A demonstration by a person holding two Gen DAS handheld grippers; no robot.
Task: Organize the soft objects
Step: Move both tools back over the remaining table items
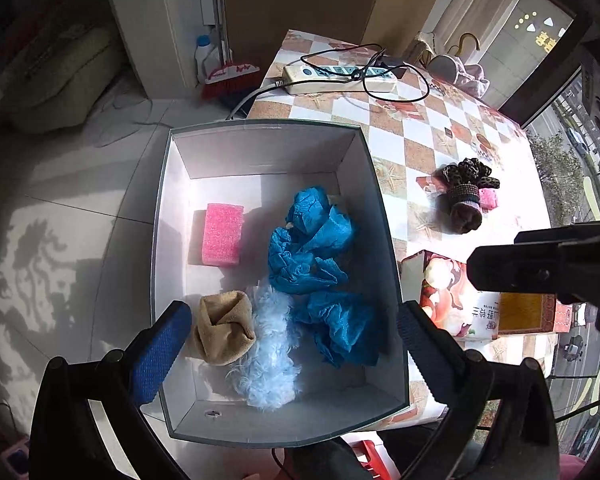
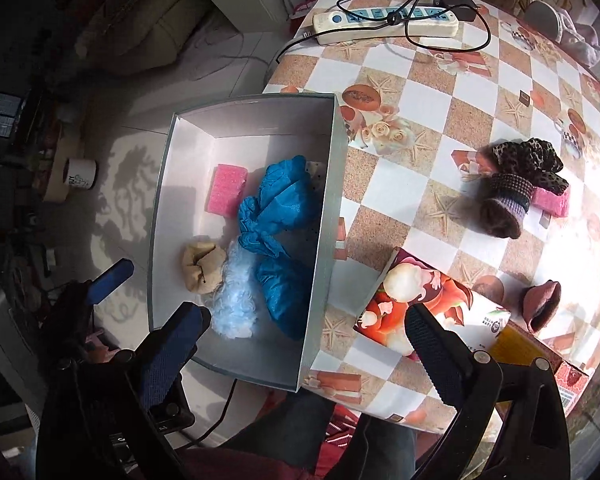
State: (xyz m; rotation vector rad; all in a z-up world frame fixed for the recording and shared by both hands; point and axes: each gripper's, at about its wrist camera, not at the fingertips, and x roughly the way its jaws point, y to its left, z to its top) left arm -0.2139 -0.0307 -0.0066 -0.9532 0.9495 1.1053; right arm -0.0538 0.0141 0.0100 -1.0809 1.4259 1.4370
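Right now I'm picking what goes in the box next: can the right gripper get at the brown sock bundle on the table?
Probably yes: the right gripper is open and empty, the sock bundle lies uncovered on the table, though it touches a leopard scrunchie and pink sponge.

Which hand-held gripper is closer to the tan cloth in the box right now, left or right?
Left. The left hand-held gripper hangs open directly over the tan cloth in the box. The right hand-held gripper is open too, over the box's near right corner, farther from the cloth.
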